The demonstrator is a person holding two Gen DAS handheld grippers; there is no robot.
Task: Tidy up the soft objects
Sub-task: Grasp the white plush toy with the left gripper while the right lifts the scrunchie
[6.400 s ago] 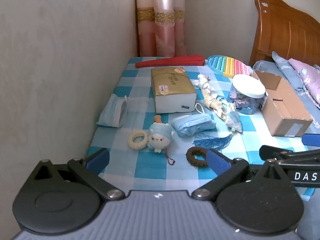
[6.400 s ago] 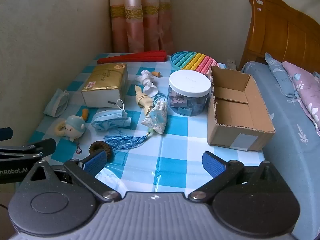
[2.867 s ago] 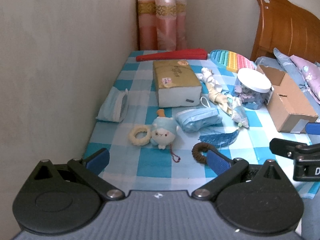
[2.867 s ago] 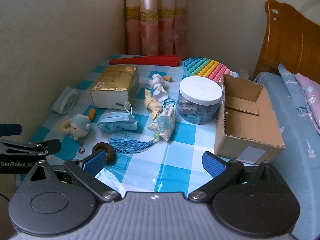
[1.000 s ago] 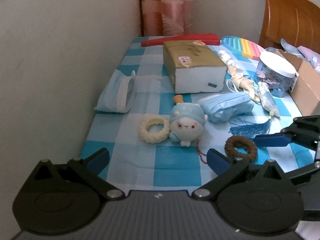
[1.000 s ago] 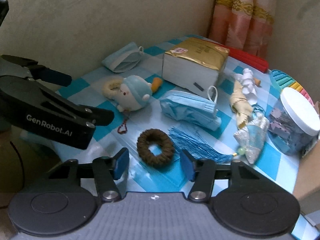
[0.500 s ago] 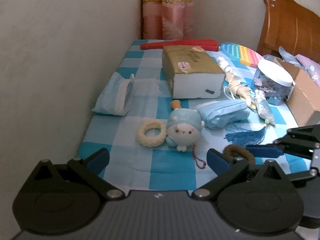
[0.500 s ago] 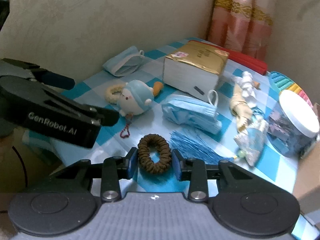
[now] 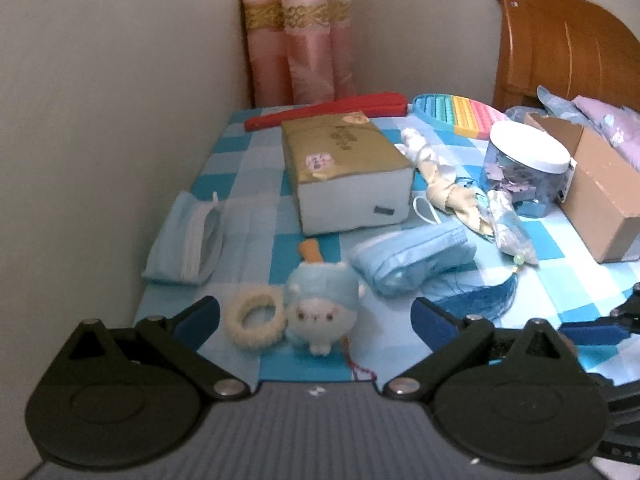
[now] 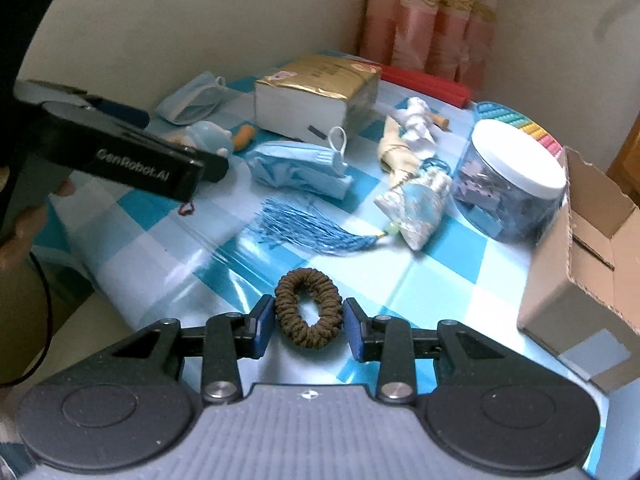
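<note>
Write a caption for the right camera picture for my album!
The right tool squeezes a brown hair tie above the checked tablecloth, with a blue tassel and cardboard box nearby.

Plush toy (image 9: 319, 312) betw. ring scrunchie (image 9: 253, 326) & face mask (image 9: 414, 256); tissue pack (image 9: 344, 170) behind.

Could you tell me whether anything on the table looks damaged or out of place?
The cardboard box has a ragged, torn top edge. The blue tassel lies fanned out loose. Otherwise nothing looks spilled; the jar stands upright, lid on.
</note>
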